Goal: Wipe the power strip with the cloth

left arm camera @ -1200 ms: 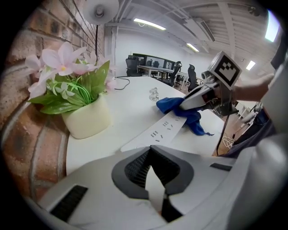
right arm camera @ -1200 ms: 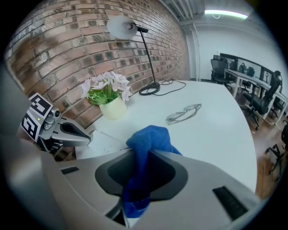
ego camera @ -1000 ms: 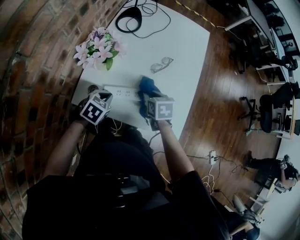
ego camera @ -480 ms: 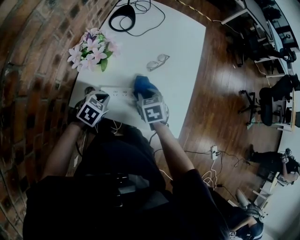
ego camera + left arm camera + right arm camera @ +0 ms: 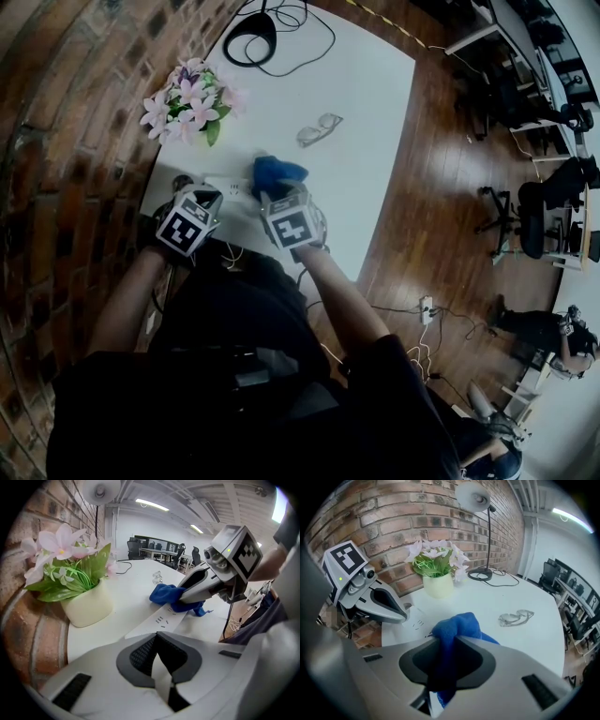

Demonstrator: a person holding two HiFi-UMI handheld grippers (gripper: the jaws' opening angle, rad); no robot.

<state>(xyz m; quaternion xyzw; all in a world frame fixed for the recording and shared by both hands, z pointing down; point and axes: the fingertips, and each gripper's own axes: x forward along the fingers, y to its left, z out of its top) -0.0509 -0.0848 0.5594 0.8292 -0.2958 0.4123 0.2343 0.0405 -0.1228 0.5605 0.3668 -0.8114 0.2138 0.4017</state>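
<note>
The white power strip lies near the table's left front edge and is also in the left gripper view. A crumpled blue cloth sits on the strip's right part. My right gripper is shut on the cloth, which bulges up between its jaws. From the left gripper view the right gripper presses the cloth onto the strip. My left gripper is shut, its tips at the strip's near left end. Whether they touch the strip is hidden.
A cream pot of pink flowers stands left of the strip by the brick wall. Glasses lie beyond the cloth. A lamp base with looped cable is at the far end. The table edge drops to wooden floor on the right.
My right gripper has slid left along the power strip with the cloth and rolled a little. The left gripper has stayed where it was.
</note>
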